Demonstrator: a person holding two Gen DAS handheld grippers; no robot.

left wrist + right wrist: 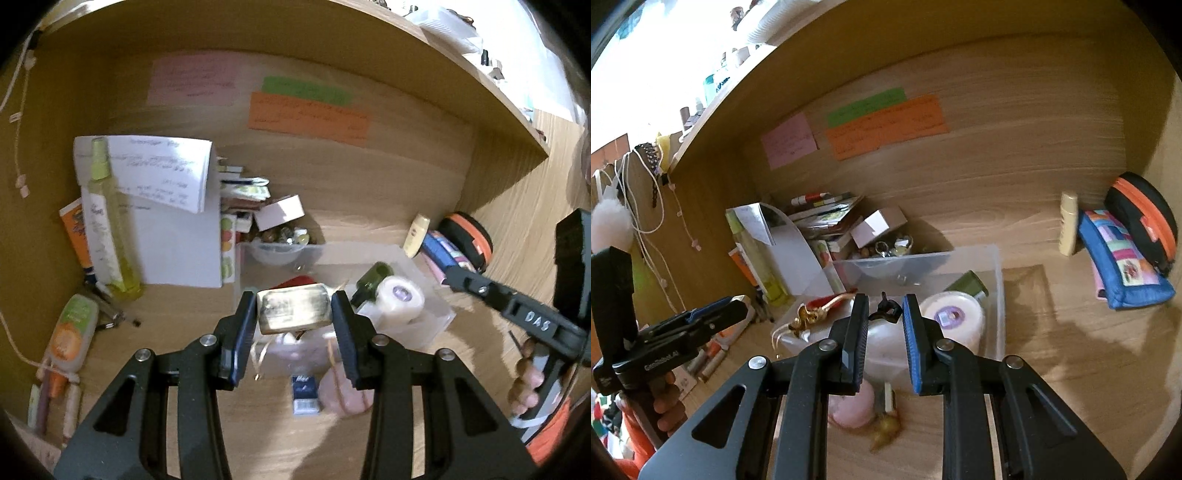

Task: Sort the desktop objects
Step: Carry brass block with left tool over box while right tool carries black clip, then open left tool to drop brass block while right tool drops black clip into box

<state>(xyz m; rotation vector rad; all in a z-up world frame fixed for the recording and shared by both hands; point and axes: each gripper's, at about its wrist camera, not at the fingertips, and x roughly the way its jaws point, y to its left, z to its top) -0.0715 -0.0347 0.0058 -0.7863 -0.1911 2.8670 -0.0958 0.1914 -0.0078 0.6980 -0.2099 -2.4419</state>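
A gold, shiny block [293, 308] sits between black fingers [243, 325] with blue pads. Beyond it, a clear plastic bin [997, 280] holds a white tape roll [955, 317] with a purple centre and a dark green bottle [967, 284]. Right of the bin lie a blue patchwork pouch [1126, 266] and a black case [1145, 218] trimmed orange. Pink, green and orange notes [886, 125] hang above the light wood-grain surface [1071, 350].
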